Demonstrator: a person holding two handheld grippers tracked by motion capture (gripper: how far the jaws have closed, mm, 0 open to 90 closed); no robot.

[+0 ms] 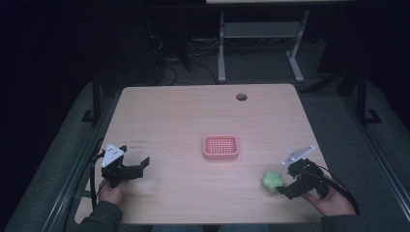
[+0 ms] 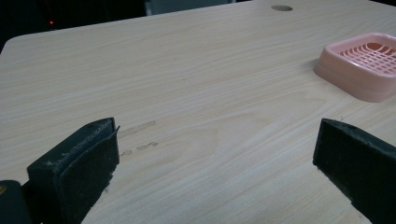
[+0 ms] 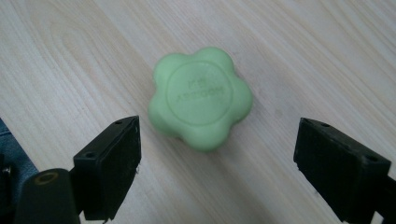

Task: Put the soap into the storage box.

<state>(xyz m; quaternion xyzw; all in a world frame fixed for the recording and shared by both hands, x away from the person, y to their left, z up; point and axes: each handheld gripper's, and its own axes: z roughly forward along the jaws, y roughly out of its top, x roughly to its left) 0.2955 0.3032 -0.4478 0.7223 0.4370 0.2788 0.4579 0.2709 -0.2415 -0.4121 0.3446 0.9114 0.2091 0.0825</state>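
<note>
One light wooden rectangular tabletop [image 1: 183, 121] carries everything, with a single round cable hole [image 1: 241, 96] near its far edge. Two black two-jaw tools work over it. The left tool [image 1: 140, 164] sits near the tabletop's left front edge, held in a hand [image 1: 113, 192], its jaws spread wide with nothing between them but bare wood; in the left gripper view the tray lies off to its far right. The right tool [image 1: 283, 186] is at the right front, held in the other hand [image 1: 333, 200], jaws likewise spread. One pink plastic slotted soap tray [image 1: 221, 147] rests around the middle of the tabletop, well apart from both tools. One green flower-shaped bar of soap [image 3: 201, 98] lies flat on the tabletop just ahead of the right tool's open jaws, untouched by either jaw, with a round embossed stamp on top.
</note>
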